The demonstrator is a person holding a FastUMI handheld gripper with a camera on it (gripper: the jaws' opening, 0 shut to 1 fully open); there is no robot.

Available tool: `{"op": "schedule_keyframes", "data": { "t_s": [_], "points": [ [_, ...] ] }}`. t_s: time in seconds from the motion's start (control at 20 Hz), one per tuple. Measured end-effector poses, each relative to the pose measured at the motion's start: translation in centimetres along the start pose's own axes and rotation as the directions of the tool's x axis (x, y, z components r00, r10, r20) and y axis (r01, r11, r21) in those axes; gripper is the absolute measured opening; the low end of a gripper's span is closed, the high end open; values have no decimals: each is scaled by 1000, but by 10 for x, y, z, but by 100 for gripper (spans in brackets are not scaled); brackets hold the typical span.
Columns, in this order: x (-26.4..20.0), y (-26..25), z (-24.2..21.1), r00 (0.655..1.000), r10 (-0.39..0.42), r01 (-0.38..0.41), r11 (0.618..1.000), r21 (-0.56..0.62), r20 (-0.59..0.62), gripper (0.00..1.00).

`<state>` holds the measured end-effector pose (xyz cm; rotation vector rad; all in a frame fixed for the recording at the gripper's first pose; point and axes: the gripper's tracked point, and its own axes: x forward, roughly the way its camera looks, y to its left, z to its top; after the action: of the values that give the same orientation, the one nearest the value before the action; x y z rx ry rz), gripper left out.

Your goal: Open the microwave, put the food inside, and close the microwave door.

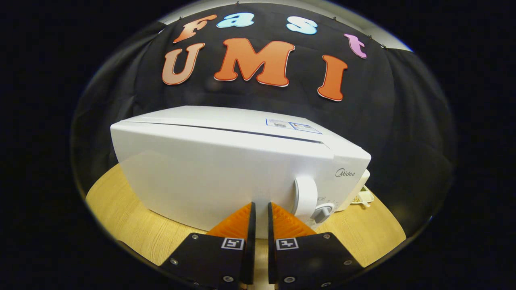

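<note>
1. A wooden table (121, 209) carried the scene, its pale grain showing to the left of and below the appliance.
2. A white microwave (225, 161) stood on that table, just ahead of the fingers, with its door (201, 177) shut and taking up most of the front face.
3. The gripper (261, 206) pointed at the lower front of the door; its fingers (238, 223) stood nearly closed, a narrow gap left between them, and nothing was held. Whether the tips touched the door could not be told.
4. Just right of the fingers, a white door handle (305, 197) rose upright at the door's right edge.
5. Below and right of the handle sat a grey knob (323, 212) on the control panel.
6. Beyond the microwave's right end, a light container (361, 197) with what looked like food rested on the table, partly hidden behind the appliance.
</note>
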<state>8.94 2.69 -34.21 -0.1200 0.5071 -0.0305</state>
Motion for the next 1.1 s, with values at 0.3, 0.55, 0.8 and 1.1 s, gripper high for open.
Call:
{"op": "schedule_keyframes", "data": {
  "t_s": [0.3,0.55,0.8,1.1],
  "points": [
    [-8,1,5,1000,8,-6,998,61,-28,14],
    [-53,-7,60,995,37,-46,994,103,88,39],
    [-109,-40,133,976,51,-79,989,127,213,74],
    [-168,-97,217,943,31,-67,993,97,330,96]
  ]
}}
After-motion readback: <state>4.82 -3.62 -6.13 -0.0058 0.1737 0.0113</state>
